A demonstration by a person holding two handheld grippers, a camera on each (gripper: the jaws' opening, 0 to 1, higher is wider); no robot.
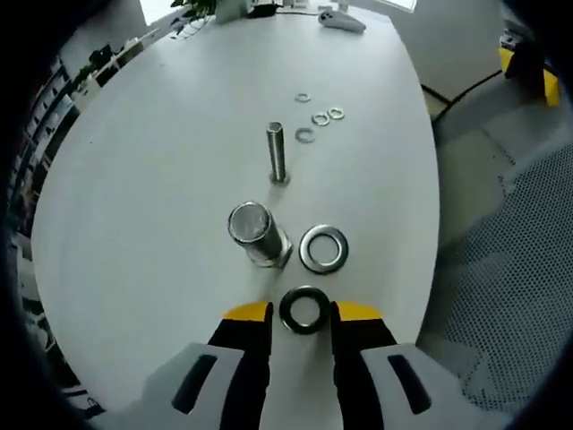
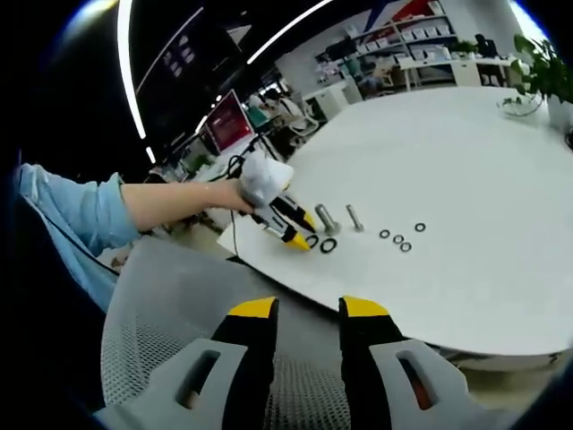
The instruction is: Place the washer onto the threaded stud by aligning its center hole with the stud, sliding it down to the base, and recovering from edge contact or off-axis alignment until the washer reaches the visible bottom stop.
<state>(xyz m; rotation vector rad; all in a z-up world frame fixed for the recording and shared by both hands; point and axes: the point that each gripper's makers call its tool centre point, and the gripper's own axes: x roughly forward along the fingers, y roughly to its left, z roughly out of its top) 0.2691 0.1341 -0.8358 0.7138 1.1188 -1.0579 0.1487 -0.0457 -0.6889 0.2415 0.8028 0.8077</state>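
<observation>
In the left gripper view, a dark washer lies on the white table between the yellow tips of my left gripper, which is open around it with small gaps on both sides. Just beyond stands a thick threaded stud on a hex base, and a silver washer lies flat to its right. A thinner stud stands farther back. In the right gripper view, my right gripper is open and empty, off the table above a mesh chair, looking at the left gripper, the dark washer and the studs.
Several small washers lie behind the thin stud. The table's curved edge runs close on the right, with a grey mesh chair beyond it. A person's hand and blue sleeve hold the left gripper. A plant stands at the table's far end.
</observation>
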